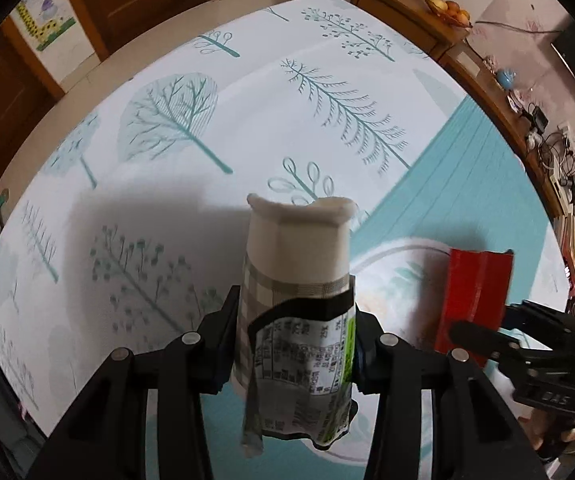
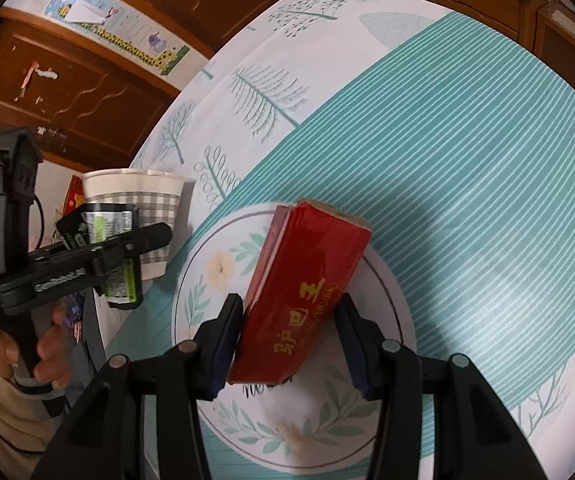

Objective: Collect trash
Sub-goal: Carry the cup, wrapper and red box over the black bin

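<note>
Left claw clamps cup (plus wrapper); right claw clamps red box.

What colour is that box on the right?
Red box with gold writing, clearest from the right wrist camera.

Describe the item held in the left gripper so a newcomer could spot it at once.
Start at the table with the teal tree-print cloth. Above its near edge, the left gripper clamps a paper cup, white with a grey checked band. Unlike the red box in the right gripper, a crumpled printed wrapper is pinched against it.
</note>
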The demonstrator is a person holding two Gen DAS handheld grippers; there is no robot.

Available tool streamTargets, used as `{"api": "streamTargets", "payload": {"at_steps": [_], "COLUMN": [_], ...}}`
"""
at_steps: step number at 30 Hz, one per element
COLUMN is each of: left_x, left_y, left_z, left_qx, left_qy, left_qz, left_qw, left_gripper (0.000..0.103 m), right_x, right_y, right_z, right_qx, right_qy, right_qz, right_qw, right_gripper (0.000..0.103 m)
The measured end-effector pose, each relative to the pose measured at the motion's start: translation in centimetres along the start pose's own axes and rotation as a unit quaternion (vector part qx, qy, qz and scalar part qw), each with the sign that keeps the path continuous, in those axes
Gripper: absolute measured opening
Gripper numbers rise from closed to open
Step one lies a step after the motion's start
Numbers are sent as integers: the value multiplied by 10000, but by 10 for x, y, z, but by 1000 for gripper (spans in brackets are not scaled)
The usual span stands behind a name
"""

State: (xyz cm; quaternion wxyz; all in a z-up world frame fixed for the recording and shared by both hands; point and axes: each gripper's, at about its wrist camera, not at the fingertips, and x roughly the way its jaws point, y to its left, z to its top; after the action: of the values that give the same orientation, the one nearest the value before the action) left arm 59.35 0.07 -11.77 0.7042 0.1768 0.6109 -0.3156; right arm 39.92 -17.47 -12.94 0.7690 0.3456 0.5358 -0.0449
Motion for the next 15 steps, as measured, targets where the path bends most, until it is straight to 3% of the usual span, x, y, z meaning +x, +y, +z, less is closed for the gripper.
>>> {"api": "streamTargets", "payload": {"at_steps": [3, 15], "left_x": [-13, -52], "left_y": [-5, -107], "left_z": [-14, -126], "left_qx": [-127, -643], "left_qy": [-25, -98], "left_qz": [-38, -132], "left_qw": [9999, 9978], "left_gripper": [43, 43], "right_x": [-5, -71], "right_y": [4, -12], "right_z": [-8, -67], "right_qx": [-156, -879], "right_qy": [47, 206], "right_qz": [86, 345], "right_qw": [9998, 9953], "right_gripper": [47, 47]}}
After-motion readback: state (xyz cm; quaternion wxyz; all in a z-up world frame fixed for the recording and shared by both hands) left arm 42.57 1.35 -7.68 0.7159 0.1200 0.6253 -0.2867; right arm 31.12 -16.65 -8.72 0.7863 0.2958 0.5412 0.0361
